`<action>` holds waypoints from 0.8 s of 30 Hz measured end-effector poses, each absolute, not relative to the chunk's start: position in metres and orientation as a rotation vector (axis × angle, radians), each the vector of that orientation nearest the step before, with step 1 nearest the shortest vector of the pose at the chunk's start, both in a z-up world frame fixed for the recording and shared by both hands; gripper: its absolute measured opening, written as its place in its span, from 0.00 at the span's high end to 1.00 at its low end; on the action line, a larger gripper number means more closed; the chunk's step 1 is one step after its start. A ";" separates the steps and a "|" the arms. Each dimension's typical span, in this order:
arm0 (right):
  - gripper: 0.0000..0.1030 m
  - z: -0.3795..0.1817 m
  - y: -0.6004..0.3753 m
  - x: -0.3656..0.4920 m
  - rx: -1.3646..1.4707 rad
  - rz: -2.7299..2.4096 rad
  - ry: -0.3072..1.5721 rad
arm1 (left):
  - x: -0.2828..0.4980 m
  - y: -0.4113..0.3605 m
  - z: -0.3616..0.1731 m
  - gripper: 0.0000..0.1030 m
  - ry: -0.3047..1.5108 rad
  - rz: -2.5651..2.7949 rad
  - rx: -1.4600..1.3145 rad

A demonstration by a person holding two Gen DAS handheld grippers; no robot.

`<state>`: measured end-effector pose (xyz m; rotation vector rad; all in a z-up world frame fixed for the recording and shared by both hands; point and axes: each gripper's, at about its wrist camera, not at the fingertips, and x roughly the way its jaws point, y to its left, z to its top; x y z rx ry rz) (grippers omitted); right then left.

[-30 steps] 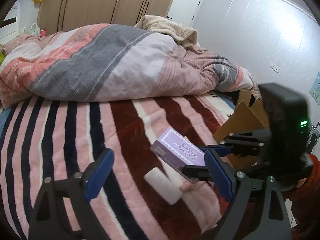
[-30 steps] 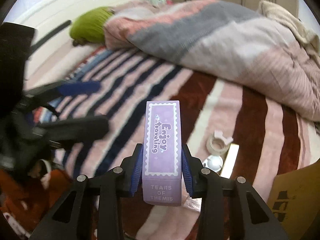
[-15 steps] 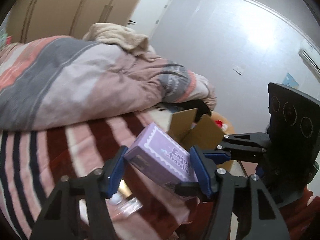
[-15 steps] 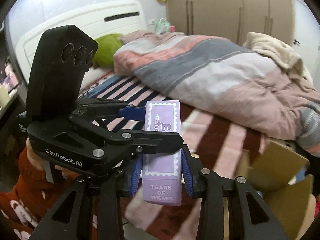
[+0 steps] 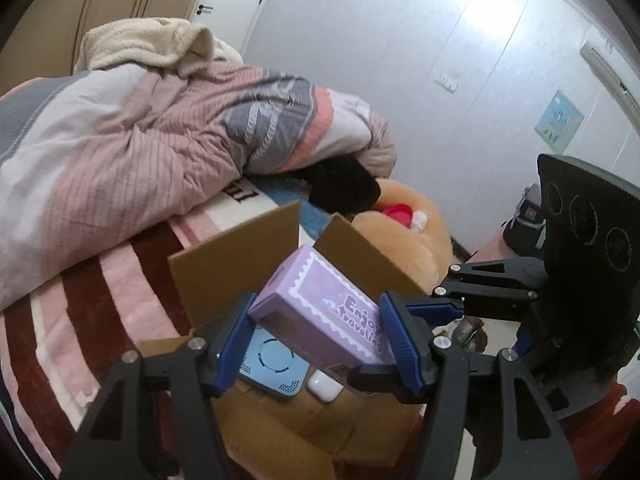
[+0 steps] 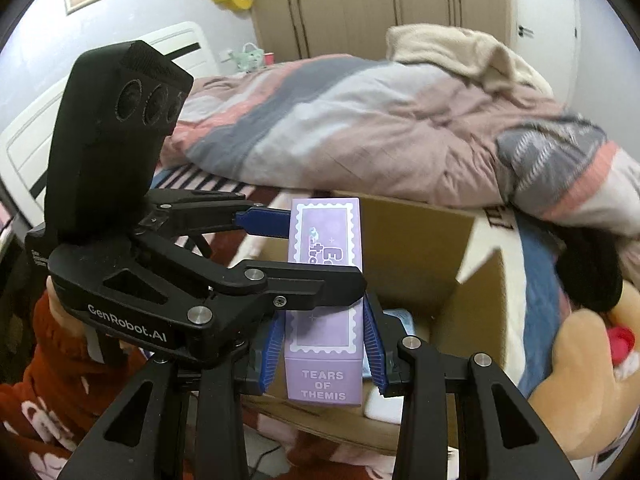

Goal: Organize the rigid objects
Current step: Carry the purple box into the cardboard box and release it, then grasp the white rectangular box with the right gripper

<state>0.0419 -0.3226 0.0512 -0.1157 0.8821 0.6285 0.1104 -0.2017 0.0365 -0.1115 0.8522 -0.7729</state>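
Note:
A purple box printed "Enjoy traveling" and "Tears of Themis" is held above the open cardboard box at the bed's edge. My right gripper is shut on its near end. My left gripper straddles the same box, its blue pads at the box's two sides; it also shows crossing from the left in the right wrist view. Inside the cardboard box lie a blue flat device and a white case.
A pink and grey duvet is piled on the striped bed. An orange plush toy with a red part lies behind the cardboard box. A wardrobe stands at the back.
Both grippers have carried the purple box from over the bed to above the open cardboard box. The left gripper's pads have closed in around the box.

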 end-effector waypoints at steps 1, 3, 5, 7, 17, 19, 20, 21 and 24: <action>0.68 0.048 -0.325 0.043 -0.115 0.631 0.888 | 0.111 -0.204 0.034 0.42 0.861 -0.765 -0.103; 0.68 0.042 -0.328 0.048 -0.103 0.644 0.898 | 0.113 -0.204 0.030 0.40 0.879 -0.741 -0.086; 0.66 0.033 -0.323 0.053 -0.111 0.653 0.914 | 0.113 -0.200 0.027 0.32 0.880 -0.722 -0.076; 0.61 0.024 -0.317 0.057 -0.128 0.652 0.937 | 0.111 -0.193 0.029 0.23 0.870 -0.691 -0.066; 0.59 0.029 -0.299 0.052 -0.144 0.654 0.922 | 0.089 -0.132 0.053 0.22 0.791 -0.605 -0.085; 0.59 0.037 -0.287 0.046 -0.149 0.674 0.901 | 0.079 -0.109 0.060 0.22 0.764 -0.568 -0.090; 0.59 0.041 -0.277 0.042 -0.152 0.687 0.890 | 0.075 -0.101 0.061 0.22 0.757 -0.556 -0.091; 0.59 0.044 -0.269 0.039 -0.155 0.703 0.883 | 0.068 -0.087 0.063 0.22 0.744 -0.534 -0.096; 0.59 0.049 -0.233 0.028 -0.174 0.768 0.875 | 0.053 -0.054 0.063 0.19 0.724 -0.481 -0.098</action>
